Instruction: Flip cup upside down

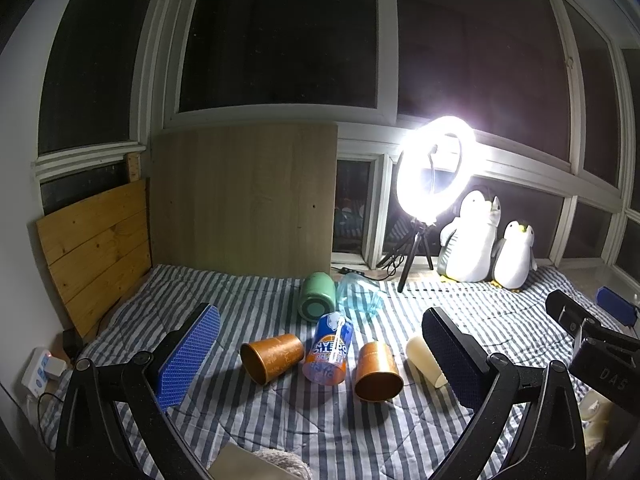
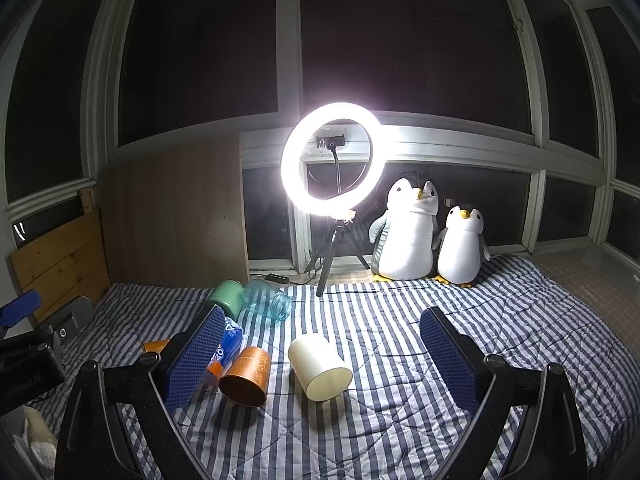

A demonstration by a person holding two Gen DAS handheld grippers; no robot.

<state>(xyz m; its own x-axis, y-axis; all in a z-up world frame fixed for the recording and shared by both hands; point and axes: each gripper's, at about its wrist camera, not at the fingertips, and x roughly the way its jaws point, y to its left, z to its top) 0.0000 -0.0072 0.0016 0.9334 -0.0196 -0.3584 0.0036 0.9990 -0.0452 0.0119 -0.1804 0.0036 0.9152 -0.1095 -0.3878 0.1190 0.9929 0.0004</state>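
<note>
Several cups lie on their sides on a striped quilt (image 1: 320,432). In the left wrist view I see two copper cups (image 1: 272,357) (image 1: 377,372), a blue and orange printed cup (image 1: 329,350), a cream cup (image 1: 425,360), a green cup (image 1: 318,296) and a clear blue jar (image 1: 360,293). My left gripper (image 1: 320,356) is open and empty, above and short of the cups. In the right wrist view the cream cup (image 2: 320,368) lies between the fingers of my open, empty right gripper (image 2: 320,356), with a copper cup (image 2: 246,376) to its left.
A lit ring light on a tripod (image 2: 332,156) stands at the quilt's far edge. Two plush penguins (image 2: 408,232) (image 2: 462,244) sit to its right. Wooden boards (image 1: 244,200) lean against the windows at the back left. A power strip (image 1: 42,368) lies at far left.
</note>
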